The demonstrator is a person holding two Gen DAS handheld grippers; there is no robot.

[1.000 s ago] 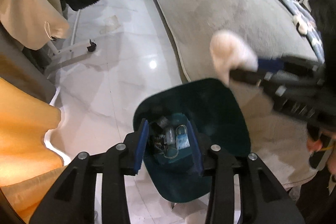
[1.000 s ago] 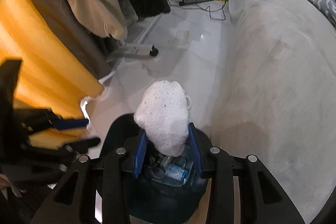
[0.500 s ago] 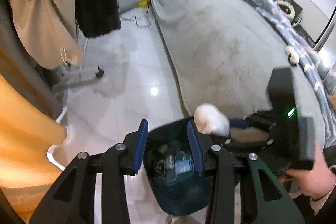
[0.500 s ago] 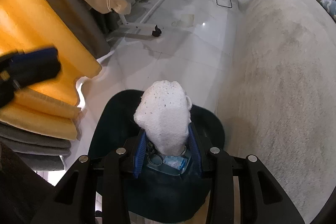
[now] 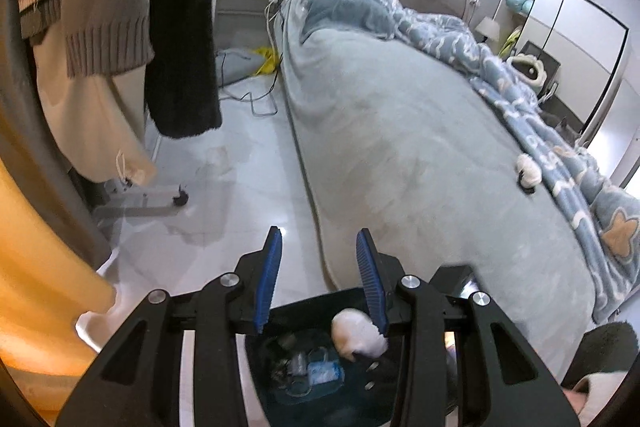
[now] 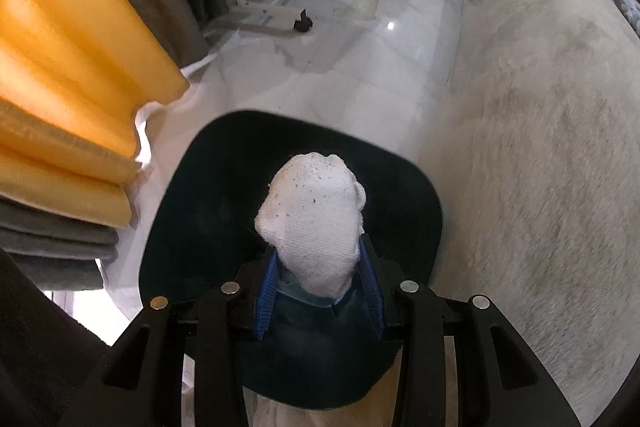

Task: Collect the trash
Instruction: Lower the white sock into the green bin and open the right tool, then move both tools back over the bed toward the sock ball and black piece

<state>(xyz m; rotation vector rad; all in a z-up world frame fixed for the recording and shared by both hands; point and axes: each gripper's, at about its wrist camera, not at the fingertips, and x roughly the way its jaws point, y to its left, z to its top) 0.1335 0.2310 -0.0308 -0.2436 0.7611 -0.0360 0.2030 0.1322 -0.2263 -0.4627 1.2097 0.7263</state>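
Note:
A dark teal trash bin point(image 6: 224, 187) stands on the floor beside the bed, and it also shows in the left wrist view point(image 5: 320, 399) with several bits of trash inside. My right gripper point(image 6: 320, 281) is shut on a white speckled sock-like wad point(image 6: 314, 219) and holds it over the bin's mouth. The wad also shows in the left wrist view point(image 5: 356, 337), inside the bin's opening. My left gripper point(image 5: 318, 279) is open and empty, above the bin's far rim.
A grey bed point(image 5: 400, 155) with a blue patterned duvet point(image 5: 520, 99) fills the right. Hanging clothes point(image 5: 180, 27) and a rack's wheeled base point(image 5: 160, 197) stand left. Orange curtain point(image 6: 60, 67) is at the left. Cables point(image 5: 256, 99) lie on the white tile floor.
My left gripper has lifted and tilted up, so the bin has dropped to the frame's bottom. My right gripper has carried the wad lower, over the bin.

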